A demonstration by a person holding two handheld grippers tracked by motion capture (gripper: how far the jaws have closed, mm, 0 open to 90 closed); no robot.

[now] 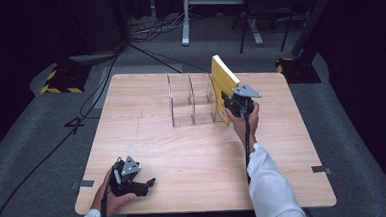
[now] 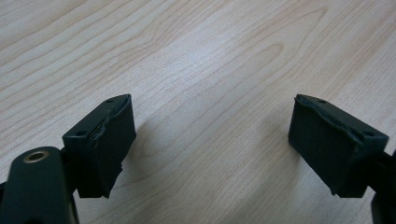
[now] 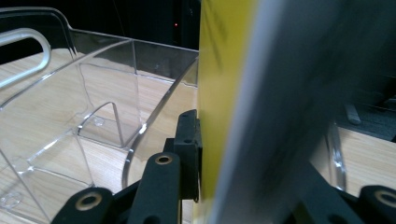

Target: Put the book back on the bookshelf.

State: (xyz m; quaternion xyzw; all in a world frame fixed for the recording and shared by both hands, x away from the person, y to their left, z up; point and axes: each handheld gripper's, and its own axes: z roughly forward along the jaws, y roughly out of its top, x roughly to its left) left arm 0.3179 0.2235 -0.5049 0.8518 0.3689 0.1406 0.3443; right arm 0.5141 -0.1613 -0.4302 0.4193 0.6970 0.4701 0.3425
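Right gripper (image 1: 229, 108) clamps the tilted yellow hardcover book (image 1: 223, 82), seemingly at the right end slot of the clear acrylic divider rack (image 1: 191, 106) left of it. Left gripper (image 2: 212, 140) open, empty, over the wooden table (image 1: 193, 158).

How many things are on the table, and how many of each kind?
Yellow book: 1
Clear plastic rack with dividers: 1
Grippers: 2, the left gripper and the right gripper
Total: 4
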